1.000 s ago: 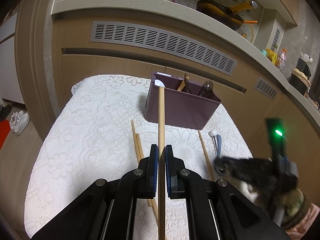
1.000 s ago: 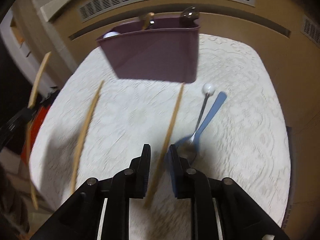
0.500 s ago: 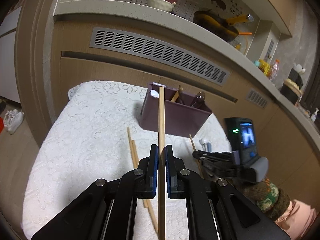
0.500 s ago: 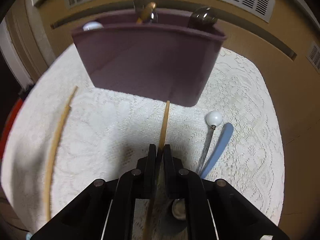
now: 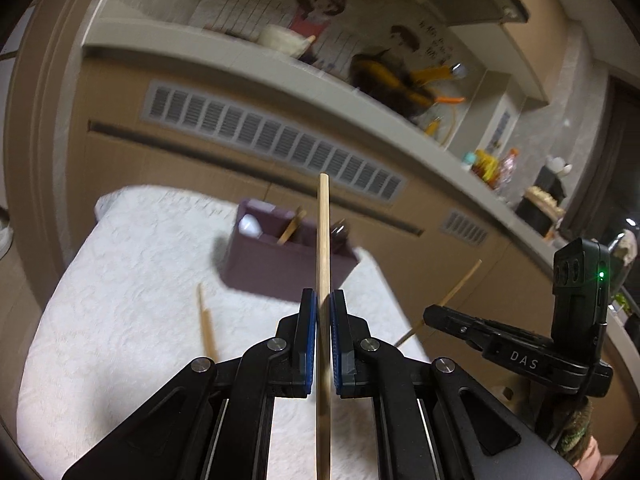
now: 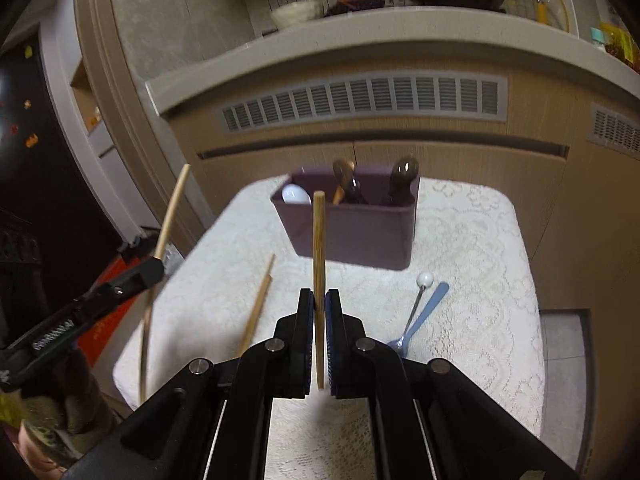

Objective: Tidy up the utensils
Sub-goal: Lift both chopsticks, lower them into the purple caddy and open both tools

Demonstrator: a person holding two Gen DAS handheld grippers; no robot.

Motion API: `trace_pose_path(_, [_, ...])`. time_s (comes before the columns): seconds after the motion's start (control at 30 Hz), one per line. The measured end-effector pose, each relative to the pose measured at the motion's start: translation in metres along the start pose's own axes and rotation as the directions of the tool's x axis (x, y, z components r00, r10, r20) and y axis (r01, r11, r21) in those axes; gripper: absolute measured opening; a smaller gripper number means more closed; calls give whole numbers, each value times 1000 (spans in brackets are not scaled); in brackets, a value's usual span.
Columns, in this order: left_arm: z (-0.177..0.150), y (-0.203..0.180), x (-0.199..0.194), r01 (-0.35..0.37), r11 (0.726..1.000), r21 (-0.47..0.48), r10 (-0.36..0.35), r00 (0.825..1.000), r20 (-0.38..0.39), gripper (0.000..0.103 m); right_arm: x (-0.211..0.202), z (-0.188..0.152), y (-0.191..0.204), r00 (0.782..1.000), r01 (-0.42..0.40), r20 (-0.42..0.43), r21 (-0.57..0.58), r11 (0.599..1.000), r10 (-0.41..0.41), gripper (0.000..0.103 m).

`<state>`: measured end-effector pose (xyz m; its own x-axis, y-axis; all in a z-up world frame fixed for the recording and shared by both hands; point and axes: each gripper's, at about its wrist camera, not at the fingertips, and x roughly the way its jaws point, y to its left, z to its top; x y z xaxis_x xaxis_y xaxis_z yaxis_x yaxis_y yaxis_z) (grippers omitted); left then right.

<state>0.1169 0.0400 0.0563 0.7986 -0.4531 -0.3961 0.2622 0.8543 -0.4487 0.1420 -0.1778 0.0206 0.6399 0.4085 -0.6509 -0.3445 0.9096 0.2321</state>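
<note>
A pale wooden chopstick (image 5: pixel 322 264) is clamped between the blue pads of the left tongs (image 5: pixel 324 304) and points up, above the bench (image 5: pixel 120 280) with its white lace cloth. The right tongs (image 6: pixel 319 304) are closed on a second chopstick (image 6: pixel 319 264) in the same way. On the side of the right tongs, seen from the left wrist view, the white letters "DAS" can be read; the writing on the left tongs in the right wrist view is too blurred to read. Behind both sticks stands a purple utensil box (image 6: pixel 352 232) on the cloth, with dark spoons (image 6: pixel 402 178) and a white spoon (image 6: pixel 295 194) inside. Only the right wrist view shows the blue-handled spoon (image 6: pixel 422 316) and the thin spoon with a white ball end (image 6: pixel 420 292), which lie just beside each other near the box. Two more chopsticks (image 6: pixel 258 308) lie on the cloth, left of the box.
</note>
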Motion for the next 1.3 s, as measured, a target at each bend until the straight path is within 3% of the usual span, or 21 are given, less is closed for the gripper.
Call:
trace_pose_path(0.17, [52,-36,-20,7,992,127,-26,989,147,7,-41,36,9,991,4,134,-45,999,2,6])
trace_pose_path(0.27, [91,-62,-26,-51,968,245,-25,955,296,7,-64,71,19,973,48,231,-96,994,-25,6])
trace_pose_path(0.33, [115,-69,-22,-68,961,268,-36,930,365,7,-74,91,24,960,79,277,-116,990,-44,6])
trace_pose_path(0.47, [152,-73,-4,-70,955,289,-64,901,428,7,-82,136,30,928,153,362,-149,977,-90,6])
trace_pose_path(0.63, [175,-64,34,-102,942,321,-65,880,471,7,-72,174,25,911,189,396,-148,971,-117,6])
trace_pose_path(0.73, [182,-50,68,-111,946,306,-48,882,469,7,-50,185,16,913,184,393,-148,972,-113,6])
trace_pose_path(0.9, [184,-16,134,-114,958,265,-10,904,427,7,-5,184,-6,935,152,340,-130,980,-100,6])
trace_pose_path(1.07, [165,13,187,-107,965,238,10,928,374,7,54,167,-32,966,134,237,-112,985,-104,6])
trace_pose_path(1.17, [152,29,214,-120,970,214,43,942,332,7,70,161,-40,974,126,203,-99,987,-104,6])
trace_pose_path(1.3, [132,52,237,-144,975,167,88,950,301,7,97,150,-55,989,77,127,-57,995,-70,6])
